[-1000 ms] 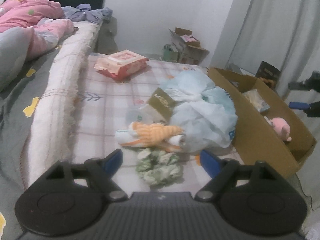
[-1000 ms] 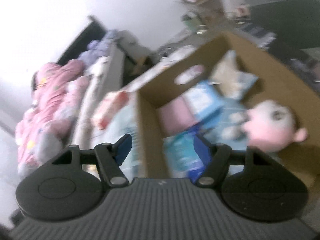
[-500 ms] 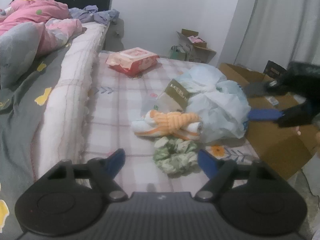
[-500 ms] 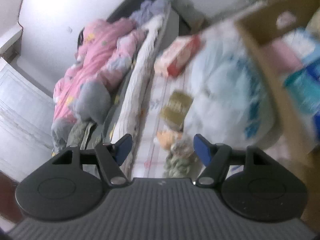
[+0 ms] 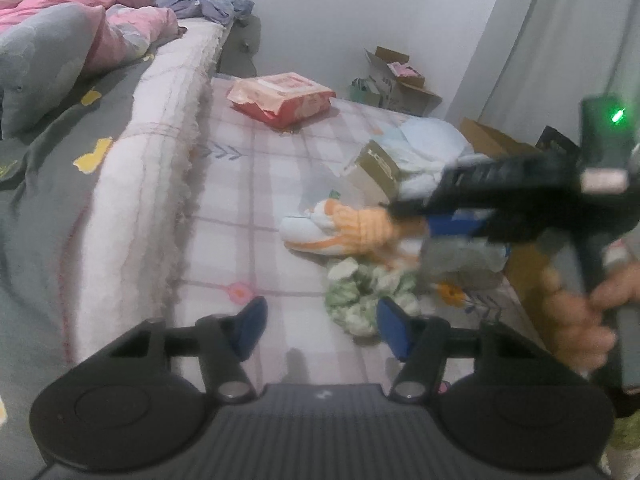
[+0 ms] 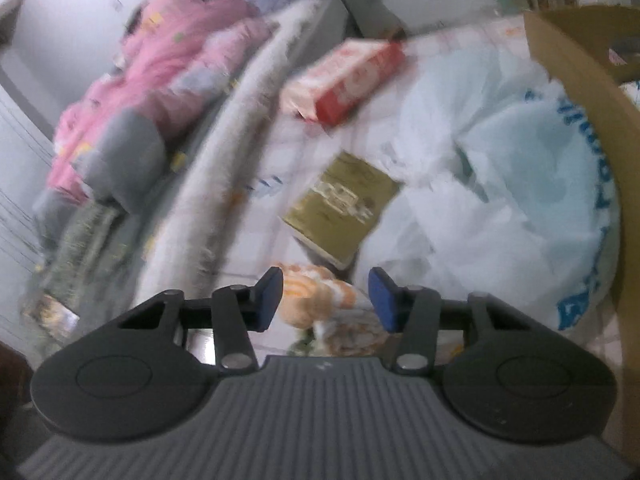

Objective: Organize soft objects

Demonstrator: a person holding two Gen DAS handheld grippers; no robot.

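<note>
The right gripper point(image 6: 324, 298) tilts down over the orange toy point(image 6: 316, 300) on the mattress point(image 5: 256, 184), jaws just narrowed to about half, toy between them but ungripped; a shallow bite could slip off. The left gripper point(image 5: 320, 330), half-open and empty, hovers near the green scrunchie point(image 5: 360, 296), and both arms could collide.

Striped plush toy point(image 5: 352, 228) on mattress point(image 5: 256, 184), scrunchie point(image 5: 364, 296) just before it.

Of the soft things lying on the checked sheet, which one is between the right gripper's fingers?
The orange-and-white plush toy. The green scrunchie lies nearer the left gripper.
</note>
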